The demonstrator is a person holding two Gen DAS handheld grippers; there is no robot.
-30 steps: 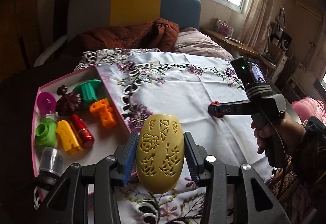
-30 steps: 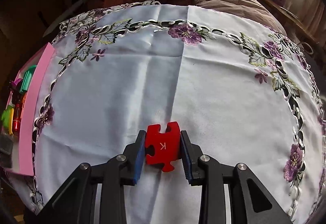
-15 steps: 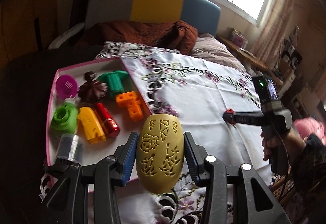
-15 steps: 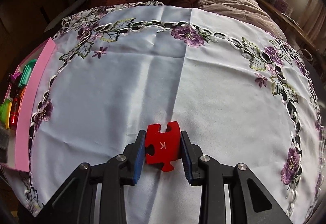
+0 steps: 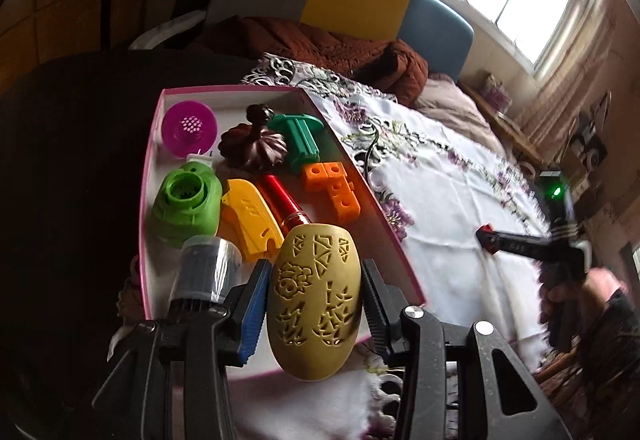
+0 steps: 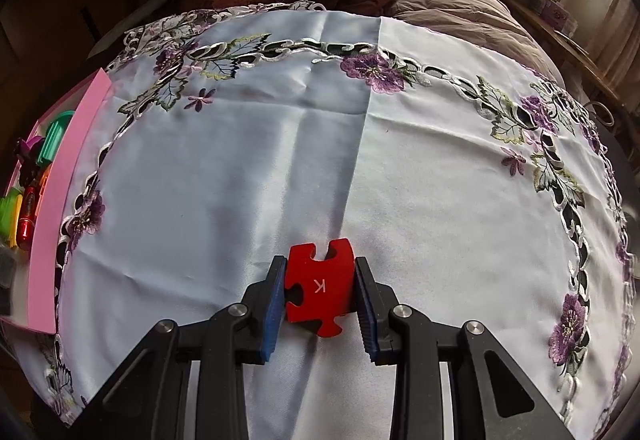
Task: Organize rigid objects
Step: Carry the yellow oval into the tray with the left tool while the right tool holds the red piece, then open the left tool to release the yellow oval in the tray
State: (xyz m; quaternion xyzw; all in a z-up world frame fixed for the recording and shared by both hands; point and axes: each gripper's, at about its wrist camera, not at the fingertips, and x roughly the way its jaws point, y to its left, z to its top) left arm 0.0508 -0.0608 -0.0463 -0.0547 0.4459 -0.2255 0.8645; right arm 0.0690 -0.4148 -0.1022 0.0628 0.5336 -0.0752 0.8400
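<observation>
Left wrist view: left gripper (image 5: pixel 314 302), fingers clamped on olive pierced egg-shaped shell (image 5: pixel 315 298), hangs over pink-rimmed box (image 5: pixel 149 176); release in the bare near corner. Right wrist view: right gripper (image 6: pixel 320 294) grips red puzzle piece (image 6: pixel 320 290) above embroidered tablecloth (image 6: pixel 320 144).

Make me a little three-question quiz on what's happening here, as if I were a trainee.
1. True or false: the left hand-held gripper holds a yellow egg.
2. Which letter is printed on the red puzzle piece in the right hand-held gripper?
A. R
B. K
C. M
3. Fill in: the orange blocks lie inside the pink ____.

Key: 1 true; 2 B; 3 box.
</observation>
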